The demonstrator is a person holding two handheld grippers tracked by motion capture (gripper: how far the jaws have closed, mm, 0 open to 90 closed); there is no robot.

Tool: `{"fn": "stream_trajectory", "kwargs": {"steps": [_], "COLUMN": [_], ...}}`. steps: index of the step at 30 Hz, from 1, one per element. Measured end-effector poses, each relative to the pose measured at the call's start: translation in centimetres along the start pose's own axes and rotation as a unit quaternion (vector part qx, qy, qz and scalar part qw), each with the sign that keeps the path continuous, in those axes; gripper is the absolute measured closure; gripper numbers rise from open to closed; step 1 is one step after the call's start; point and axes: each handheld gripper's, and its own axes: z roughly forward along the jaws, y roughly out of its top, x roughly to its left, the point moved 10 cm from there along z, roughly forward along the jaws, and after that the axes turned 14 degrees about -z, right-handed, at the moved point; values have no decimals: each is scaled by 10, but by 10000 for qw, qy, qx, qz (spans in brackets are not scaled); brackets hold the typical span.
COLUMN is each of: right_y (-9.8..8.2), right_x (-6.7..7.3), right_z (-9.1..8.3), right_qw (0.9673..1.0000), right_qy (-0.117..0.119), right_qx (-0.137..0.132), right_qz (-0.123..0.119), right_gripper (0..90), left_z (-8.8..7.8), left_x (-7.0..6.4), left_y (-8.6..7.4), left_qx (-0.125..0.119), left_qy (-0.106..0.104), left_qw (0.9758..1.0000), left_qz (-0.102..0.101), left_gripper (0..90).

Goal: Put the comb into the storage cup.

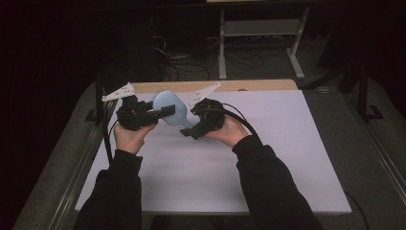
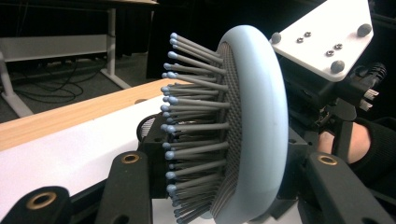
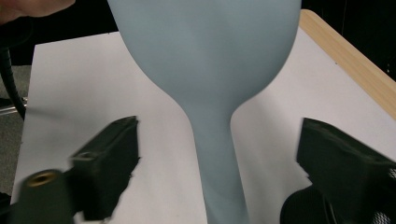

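Note:
A light blue hairbrush [image 1: 170, 104] is held above the white table, its oval head up and left and its handle slanting down to the right. My left gripper [image 1: 165, 111] is shut on the head. In the left gripper view the head [image 2: 254, 116] stands edge-on between the jaws of my left gripper [image 2: 229, 186], with its grey bristles [image 2: 196, 121] pointing left. My right gripper [image 1: 189, 130] sits at the handle end. In the right gripper view the handle [image 3: 219, 168] runs between the wide-apart jaws of my right gripper [image 3: 217, 161], and neither pad touches it.
A white sheet [image 1: 268, 158] covers the table, with a wooden strip [image 1: 258, 85] along its far edge. Behind the table, a white metal frame [image 1: 258, 28] and loose cables [image 1: 191, 57] lie on the dark floor. Both forearms in black sleeves come in from the bottom.

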Motion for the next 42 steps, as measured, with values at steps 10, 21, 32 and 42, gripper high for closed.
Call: {"fn": "stream_trajectory", "kwargs": {"steps": [10, 21, 32, 42], "right_y": [-12, -34, -54, -73], "right_x": [-7, -18, -20, -19], "right_z": [-14, -39, -58, -72], "right_qw": [9995, 9972, 9955, 9935], "right_qy": [-176, -478, -599, -729], "right_qx": [-46, -150, -283, -370], "right_qz": [246, 549, 683, 791], "right_gripper": [0, 0, 0, 0], "left_z": [2, 2, 6, 8], "left_x": [-6, -7, -11, -11], "left_y": [12, 23, 36, 41], "left_qx": [-7, -55, -135, -184], "left_qy": [-20, 54, 43, 57], "left_qw": [9999, 9999, 9997, 9994], "left_qz": [117, 149, 198, 276], "left_gripper": [527, 527, 528, 528]}}
